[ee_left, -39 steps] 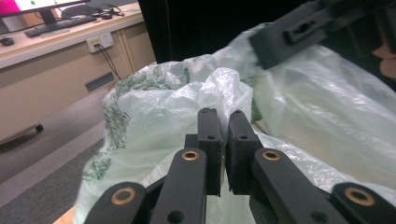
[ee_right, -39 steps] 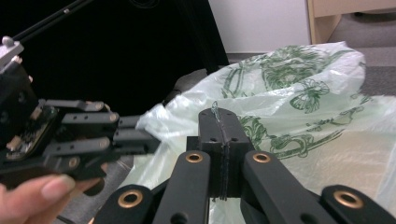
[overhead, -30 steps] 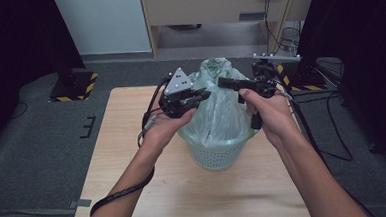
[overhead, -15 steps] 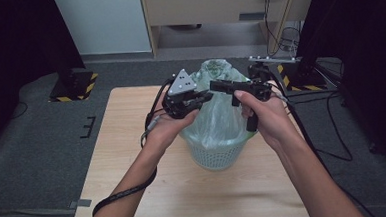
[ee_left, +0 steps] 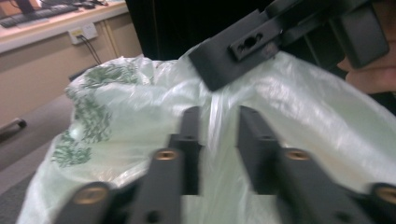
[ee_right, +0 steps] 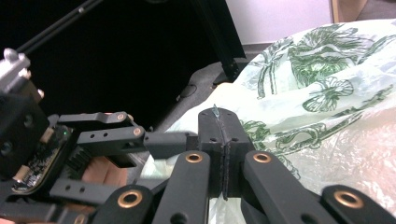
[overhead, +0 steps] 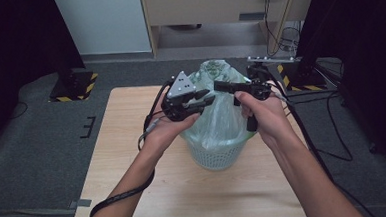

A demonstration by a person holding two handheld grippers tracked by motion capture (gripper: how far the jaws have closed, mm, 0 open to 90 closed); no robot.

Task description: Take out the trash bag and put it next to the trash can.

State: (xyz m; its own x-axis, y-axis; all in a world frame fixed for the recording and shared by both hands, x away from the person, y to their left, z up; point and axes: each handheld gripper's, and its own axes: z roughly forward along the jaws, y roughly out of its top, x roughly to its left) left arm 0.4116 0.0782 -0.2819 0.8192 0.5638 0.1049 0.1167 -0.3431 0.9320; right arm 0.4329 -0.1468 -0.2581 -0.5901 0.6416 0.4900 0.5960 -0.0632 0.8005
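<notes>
Your left tool [overhead: 203, 99] sits over the top left of the plastic bag [overhead: 220, 118], jaws parted with a narrow gap; in the left gripper view a fold of the bag film [ee_left: 219, 116] runs up between them, not clearly pinched. Your right tool [overhead: 221, 86] points left toward the other tool, tips near each other above the bag; in the right gripper view its jaws are pressed together with a thin sliver of bag film [ee_right: 215, 111] caught at the tip. The bag is pale green, translucent, with a dark green leaf print [ee_right: 322, 56] near the top, and it lines a light mesh basket [overhead: 217, 155] standing mid-counter. The wooden counter [overhead: 113, 157] is bare around the basket. Your left hand [overhead: 168, 131] and right hand [overhead: 262, 116] flank the bag. Cables [overhead: 154, 118] trail off the left tool
</notes>
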